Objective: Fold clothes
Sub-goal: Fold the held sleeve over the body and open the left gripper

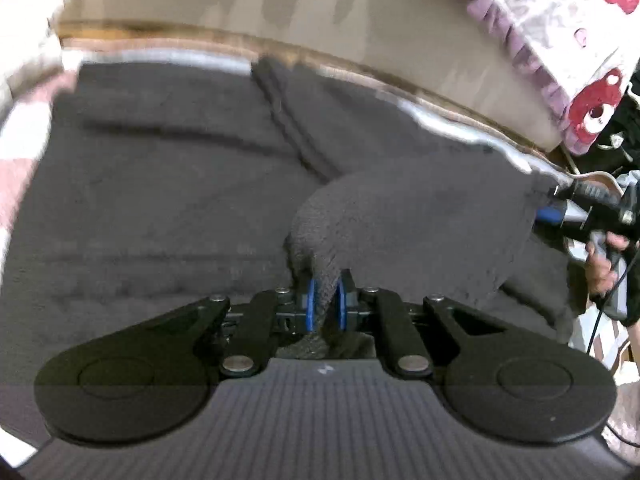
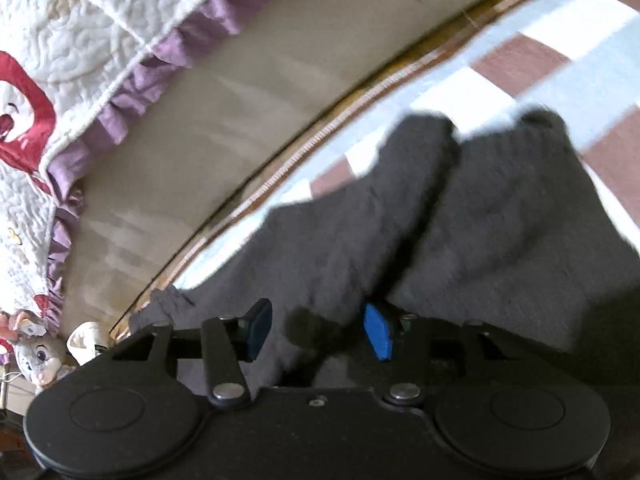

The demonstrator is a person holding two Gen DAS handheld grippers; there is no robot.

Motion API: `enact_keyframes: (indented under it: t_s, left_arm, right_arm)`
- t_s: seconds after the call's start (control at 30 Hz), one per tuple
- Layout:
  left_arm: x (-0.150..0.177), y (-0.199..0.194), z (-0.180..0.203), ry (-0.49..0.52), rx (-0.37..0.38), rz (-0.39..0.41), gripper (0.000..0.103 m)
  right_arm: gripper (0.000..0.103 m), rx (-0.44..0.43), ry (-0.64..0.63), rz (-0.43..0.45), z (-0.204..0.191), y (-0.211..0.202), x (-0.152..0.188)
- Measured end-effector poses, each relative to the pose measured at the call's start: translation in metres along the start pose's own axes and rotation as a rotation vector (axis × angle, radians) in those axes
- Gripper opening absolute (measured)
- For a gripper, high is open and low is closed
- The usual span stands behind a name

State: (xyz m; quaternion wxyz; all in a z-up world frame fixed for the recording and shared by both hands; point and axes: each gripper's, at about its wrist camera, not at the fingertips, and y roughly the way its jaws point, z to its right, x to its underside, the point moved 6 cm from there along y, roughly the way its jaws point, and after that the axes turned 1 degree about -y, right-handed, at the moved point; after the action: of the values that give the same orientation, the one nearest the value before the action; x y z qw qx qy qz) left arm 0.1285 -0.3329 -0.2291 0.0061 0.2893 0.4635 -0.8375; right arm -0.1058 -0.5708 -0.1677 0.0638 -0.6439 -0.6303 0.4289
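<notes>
Dark grey garment spread on a checked bedcover, near its edge.
The left gripper pinches a raised fold of it; the right gripper stands spread apart over the cloth.

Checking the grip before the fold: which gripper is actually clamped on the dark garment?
The left gripper: its blue pads pinch a bunch of the garment. The right gripper is open, pads apart.

The sweater lies spread on the bed; the quilt hangs beyond at 1 o'clock, the right gripper at 3 o'clock.
</notes>
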Motion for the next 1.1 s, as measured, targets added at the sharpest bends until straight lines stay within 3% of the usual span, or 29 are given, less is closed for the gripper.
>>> enact_keyframes:
  t_s: [0.1, 0.13, 0.17, 0.27, 0.33, 0.37, 0.4, 0.47, 0.5, 0.57, 0.67, 0.73, 0.87, 1.0, 1.1]
  left_arm:
    - [-0.002, 0.004, -0.002, 0.012, -0.021, 0.007, 0.010]
    - [-0.002, 0.005, -0.002, 0.010, -0.020, 0.004, 0.010]
    - [-0.002, 0.007, -0.003, 0.002, -0.019, -0.002, 0.010]
    - [0.001, 0.010, -0.001, 0.009, -0.040, -0.009, 0.013]
    - [0.001, 0.011, 0.004, 0.075, -0.094, -0.013, 0.021]
    - [0.003, 0.010, 0.007, 0.122, -0.131, -0.022, 0.034]
    - [0.002, 0.007, 0.012, 0.169, -0.172, -0.026, 0.047]
    - [-0.002, 0.001, 0.028, 0.255, -0.233, -0.003, 0.049]
    - [-0.005, -0.006, 0.038, 0.283, -0.229, 0.039, 0.050]
    - [-0.012, -0.018, 0.068, 0.316, -0.157, 0.130, 0.053]
    - [-0.013, -0.009, 0.123, 0.369, -0.017, 0.179, 0.053]
    - [-0.007, 0.014, 0.156, 0.393, 0.032, 0.128, 0.053]
    - [0.015, 0.053, 0.210, 0.479, 0.078, 0.067, 0.053]
    - [0.037, 0.068, 0.249, 0.573, 0.103, 0.065, 0.053]
    - [0.034, 0.079, 0.266, 0.621, 0.108, 0.093, 0.053]
  right_arm:
    - [0.055, 0.023, -0.023, 0.050, 0.000, 0.004, -0.016]
    - [0.043, 0.030, -0.031, 0.067, 0.000, 0.005, -0.022]
    - [0.011, 0.059, -0.075, 0.088, -0.001, 0.003, -0.027]
    - [0.009, 0.165, -0.222, 0.123, -0.008, -0.011, -0.038]
    - [0.013, 0.212, -0.240, 0.099, -0.008, -0.013, -0.039]
    - [0.032, 0.232, -0.216, 0.059, -0.004, -0.013, -0.038]
    - [0.040, 0.258, -0.169, -0.013, -0.001, -0.016, -0.036]
    - [0.044, 0.281, -0.131, -0.038, -0.005, -0.048, -0.028]
    - [0.061, 0.271, -0.128, -0.013, -0.010, -0.070, -0.024]
    - [0.074, 0.225, -0.079, 0.046, -0.011, -0.112, -0.013]
    - [0.074, 0.160, 0.165, 0.090, 0.021, -0.150, 0.024]
    - [0.074, 0.179, 0.288, 0.088, 0.041, -0.158, 0.051]
    - [0.074, 0.304, 0.400, 0.088, 0.063, -0.165, 0.075]
    - [0.076, 0.318, 0.498, 0.115, 0.092, -0.152, 0.075]
    - [0.076, 0.304, 0.473, 0.197, 0.101, -0.144, 0.048]
